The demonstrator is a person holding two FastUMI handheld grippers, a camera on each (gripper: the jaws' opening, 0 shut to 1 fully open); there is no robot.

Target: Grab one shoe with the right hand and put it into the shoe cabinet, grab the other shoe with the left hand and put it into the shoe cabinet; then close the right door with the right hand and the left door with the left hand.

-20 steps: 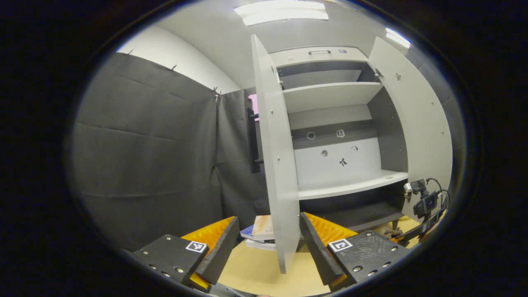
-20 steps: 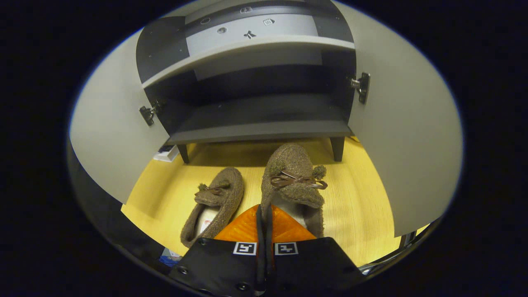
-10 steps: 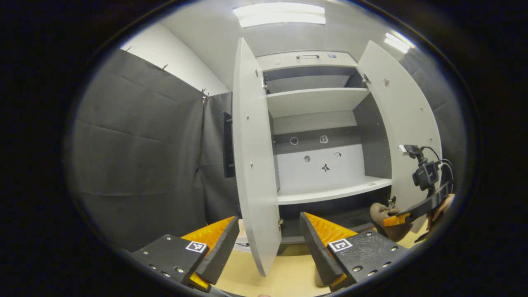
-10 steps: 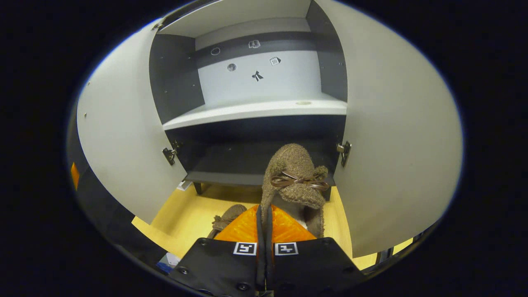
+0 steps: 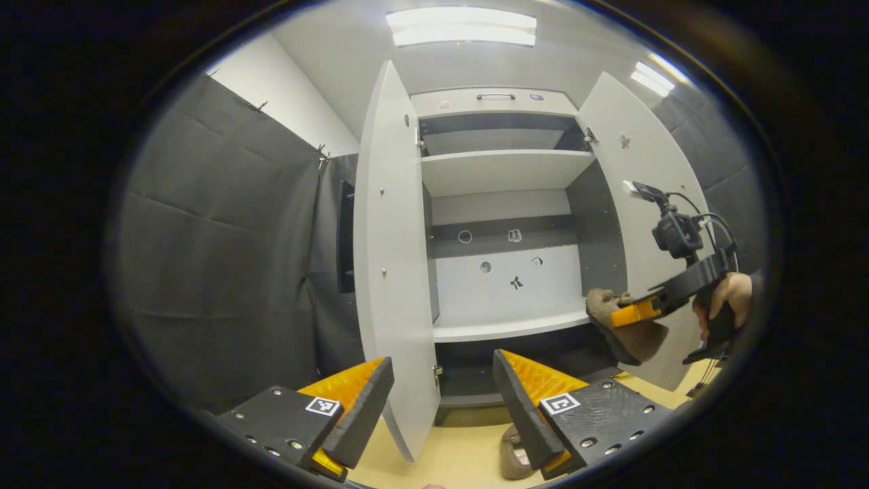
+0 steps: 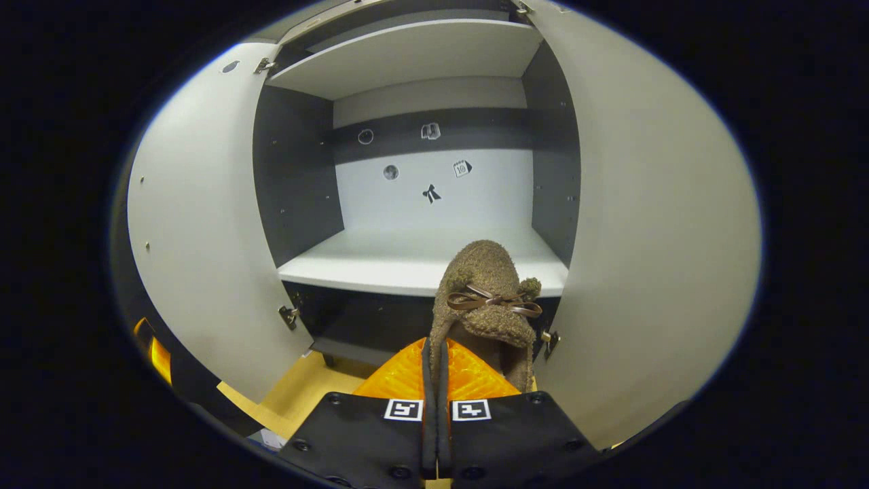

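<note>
R fingers (image 6: 434, 380) clamp 1 shoe (image 6: 485, 299); L fingers (image 5: 441, 401) apart; 2 doors open.

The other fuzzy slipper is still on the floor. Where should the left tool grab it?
The slipper on the floor peeks out behind the left tool's right finger, mostly hidden. Best guess: come from above and pinch the thin side wall by the foot opening. The right tool holds the lifted slipper that way, with its toe pointing at the cabinet.
</note>
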